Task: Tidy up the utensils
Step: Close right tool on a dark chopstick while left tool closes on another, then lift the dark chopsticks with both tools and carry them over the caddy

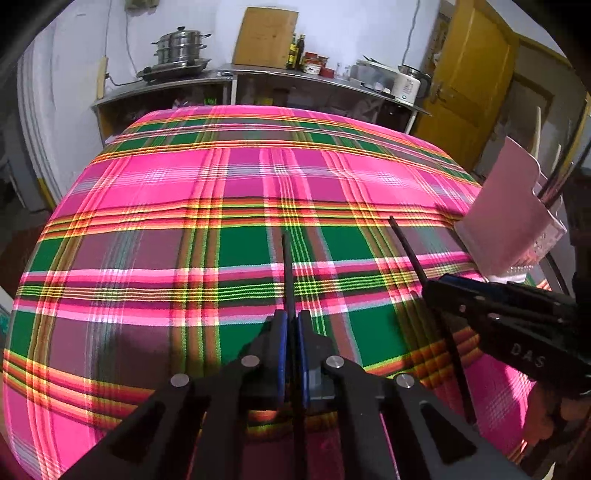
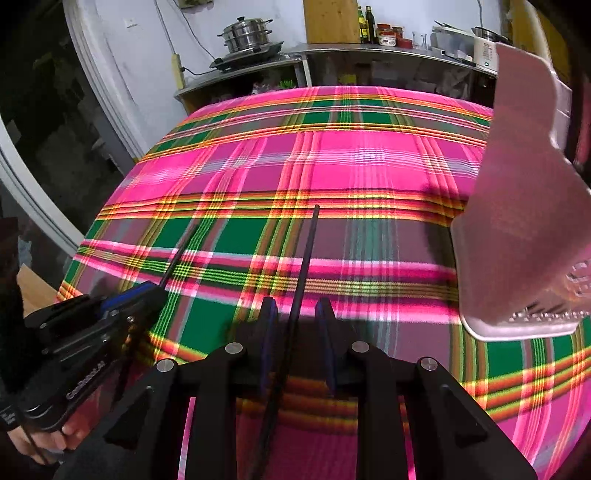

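My left gripper (image 1: 291,325) is shut on a black chopstick (image 1: 287,273) that points forward over the plaid tablecloth (image 1: 221,206). My right gripper (image 2: 295,314) has its jaws apart, with a second black chopstick (image 2: 306,258) lying between them against the left pad. The right gripper also shows in the left wrist view (image 1: 480,306), with its chopstick (image 1: 406,247). The left gripper shows in the right wrist view (image 2: 122,299). A pink utensil holder (image 2: 517,206) stands on the table at the right; it also shows in the left wrist view (image 1: 513,206) with dark sticks in it.
A steel counter (image 1: 258,72) stands behind the table with a steamer pot (image 1: 181,46), a wooden board (image 1: 266,35), bottles (image 1: 297,51) and a white kettle (image 1: 408,85). A yellow door (image 1: 476,74) is at the back right.
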`<state>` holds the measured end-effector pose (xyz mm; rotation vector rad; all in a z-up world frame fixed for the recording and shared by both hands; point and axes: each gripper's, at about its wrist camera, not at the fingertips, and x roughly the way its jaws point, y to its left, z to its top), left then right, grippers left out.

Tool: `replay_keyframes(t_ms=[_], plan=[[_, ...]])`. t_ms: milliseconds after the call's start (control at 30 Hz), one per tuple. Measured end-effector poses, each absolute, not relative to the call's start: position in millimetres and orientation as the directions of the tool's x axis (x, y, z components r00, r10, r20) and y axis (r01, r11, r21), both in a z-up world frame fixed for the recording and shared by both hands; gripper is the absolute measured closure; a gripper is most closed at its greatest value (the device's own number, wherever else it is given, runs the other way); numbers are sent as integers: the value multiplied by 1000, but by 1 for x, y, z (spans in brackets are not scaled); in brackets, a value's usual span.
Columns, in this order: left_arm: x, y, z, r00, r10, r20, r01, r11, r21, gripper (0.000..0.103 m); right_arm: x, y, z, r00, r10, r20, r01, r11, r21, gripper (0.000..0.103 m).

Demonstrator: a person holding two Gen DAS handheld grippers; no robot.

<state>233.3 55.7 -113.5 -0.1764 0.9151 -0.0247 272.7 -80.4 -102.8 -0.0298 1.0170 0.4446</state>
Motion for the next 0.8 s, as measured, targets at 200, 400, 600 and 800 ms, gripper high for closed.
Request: replay_keyframes(t_ms=[200, 400, 600, 800], plan=[[242, 54, -113, 604, -74, -793, -66, 988, -142, 96, 278, -73, -104, 447, 336, -829, -375, 912, 167, 80], [250, 47, -112, 596, -48, -802, -35, 996, -86, 96, 282, -69, -105, 453, 316, -834, -369, 918, 148, 96], [255, 49, -110, 582, -61, -811, -41, 994, -104, 98, 280, -70, -101, 422, 357, -833, -378, 905, 196, 97], [241, 55, -97, 599, -102, -794, -42, 986, -159, 98, 260, -74, -82, 440, 401, -803, -405, 887, 220, 98]])
